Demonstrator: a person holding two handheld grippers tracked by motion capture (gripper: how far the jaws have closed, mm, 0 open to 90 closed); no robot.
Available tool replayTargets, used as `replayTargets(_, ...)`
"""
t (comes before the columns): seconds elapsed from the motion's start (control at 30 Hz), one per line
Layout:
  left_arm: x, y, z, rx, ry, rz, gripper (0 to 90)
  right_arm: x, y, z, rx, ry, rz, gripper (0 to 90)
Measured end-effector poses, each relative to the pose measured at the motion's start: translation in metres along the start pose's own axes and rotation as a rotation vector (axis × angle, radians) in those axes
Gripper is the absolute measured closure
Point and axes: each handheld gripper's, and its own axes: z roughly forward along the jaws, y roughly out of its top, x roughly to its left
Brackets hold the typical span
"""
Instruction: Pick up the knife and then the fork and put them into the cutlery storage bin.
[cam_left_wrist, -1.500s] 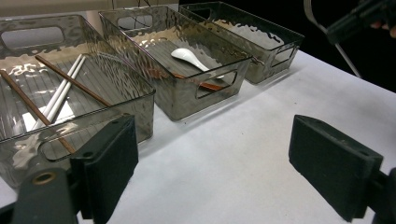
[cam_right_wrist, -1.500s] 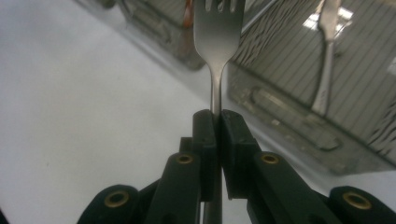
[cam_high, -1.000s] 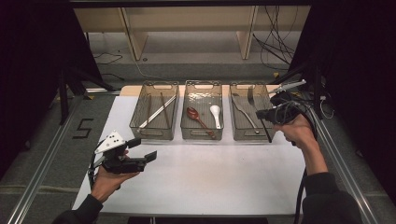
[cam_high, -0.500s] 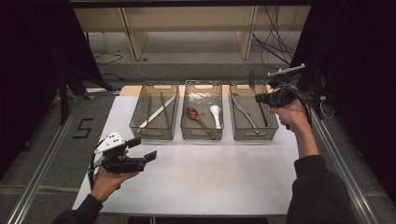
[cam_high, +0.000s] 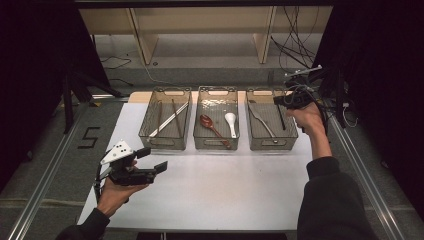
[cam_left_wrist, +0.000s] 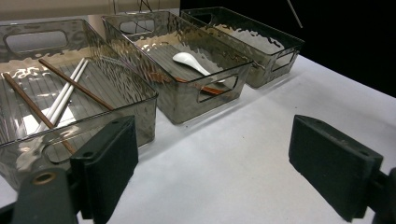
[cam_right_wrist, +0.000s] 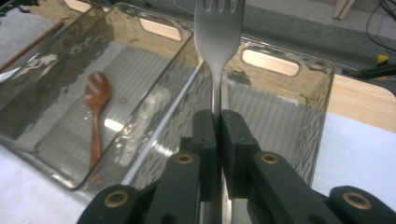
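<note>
- High view: three smoky clear plastic bins stand side by side at the far edge of the white counter (cam_high: 215, 190).
- Left bin (cam_high: 165, 119) holds a pair of brown chopsticks (cam_left_wrist: 28, 100) and a pair of white chopsticks (cam_left_wrist: 63, 95), the pairs lying crossed over each other.
- Middle bin (cam_high: 216, 118) holds a reddish-brown wooden spoon (cam_high: 214, 129) and a white ceramic spoon (cam_high: 231, 122), side by side.
- Right bin (cam_high: 270, 120) holds a silver metal utensil (cam_high: 262, 121) lying on its floor; I cannot tell which kind.
- Right tongs (cam_right_wrist: 217, 130) are clamped on the handle of a silver metal fork (cam_right_wrist: 218, 42), tines pointing away, held above the right bin.
- Left tongs (cam_left_wrist: 212, 170) stand wide apart with nothing between them, above the near counter, well apart from the bins.
</note>
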Motion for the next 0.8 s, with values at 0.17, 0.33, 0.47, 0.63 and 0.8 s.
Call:
replayTargets(0.17, 0.000, 0.000, 0.000, 0.000, -0.001, 0.001, 15.5, -0.002, 0.000, 0.008, 0.006, -0.019, 0.009, 85.5)
replayTargets(0.33, 0.001, 0.000, -0.001, 0.000, 0.000, 0.000, 15.5, -0.004, -0.001, 0.014, 0.017, -0.039, 0.005, 85.5)
replayTargets(0.47, 0.001, 0.000, -0.001, -0.003, 0.001, -0.001, 15.5, -0.004, -0.001, 0.018, 0.020, -0.042, 0.013, 85.5)
replayTargets(0.63, 0.001, 0.000, -0.001, -0.005, 0.002, -0.002, 15.5, -0.003, -0.004, 0.022, 0.015, -0.040, 0.013, 85.5)
replayTargets(0.8, 0.001, 0.000, -0.002, -0.006, 0.002, -0.001, 15.5, -0.004, -0.010, 0.027, 0.024, -0.042, 0.025, 85.4)
